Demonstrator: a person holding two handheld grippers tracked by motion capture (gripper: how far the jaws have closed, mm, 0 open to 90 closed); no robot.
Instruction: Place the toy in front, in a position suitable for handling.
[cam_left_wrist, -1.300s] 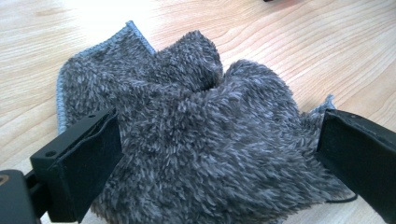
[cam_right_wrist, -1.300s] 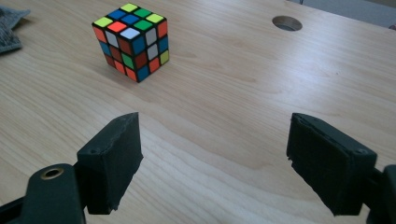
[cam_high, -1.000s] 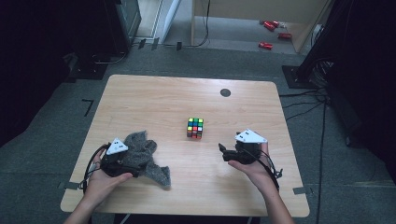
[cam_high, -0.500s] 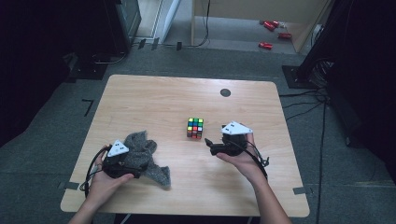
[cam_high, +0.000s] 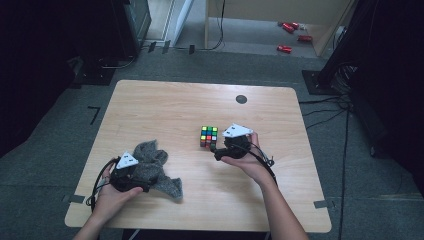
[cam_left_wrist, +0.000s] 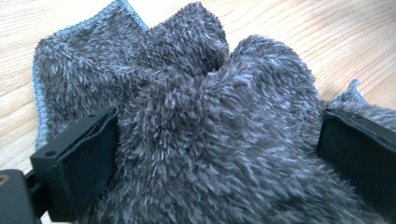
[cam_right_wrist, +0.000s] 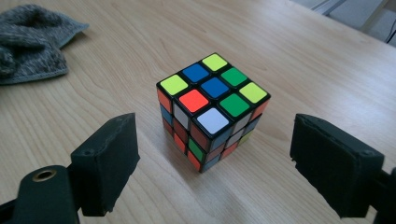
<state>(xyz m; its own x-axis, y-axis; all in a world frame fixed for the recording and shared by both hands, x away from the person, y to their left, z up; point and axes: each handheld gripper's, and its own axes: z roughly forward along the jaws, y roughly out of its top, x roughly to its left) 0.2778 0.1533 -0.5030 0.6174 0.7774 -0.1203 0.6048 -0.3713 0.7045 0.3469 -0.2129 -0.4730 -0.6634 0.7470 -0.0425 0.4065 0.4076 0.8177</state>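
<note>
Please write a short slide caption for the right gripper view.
Open hand-held gripper lined up on a scrambled puzzle cube, jaws apart on either side.

The bench (cam_right_wrist: 289, 46) is pale wood with fine grain and a smooth, faintly sheened finish. The cloth (cam_left_wrist: 210, 140) is grey, deep-piled and fluffy, with a stitched blue-grey hem. The puzzle cube (cam_right_wrist: 212, 109) is glossy black plastic with smooth, shiny colour tiles, 9 to a face. The jaws of both tongs are matt black, slightly rough-edged; 1 brass-coloured metal eyelet sits beside the right tongs (cam_right_wrist: 224, 163).
</note>
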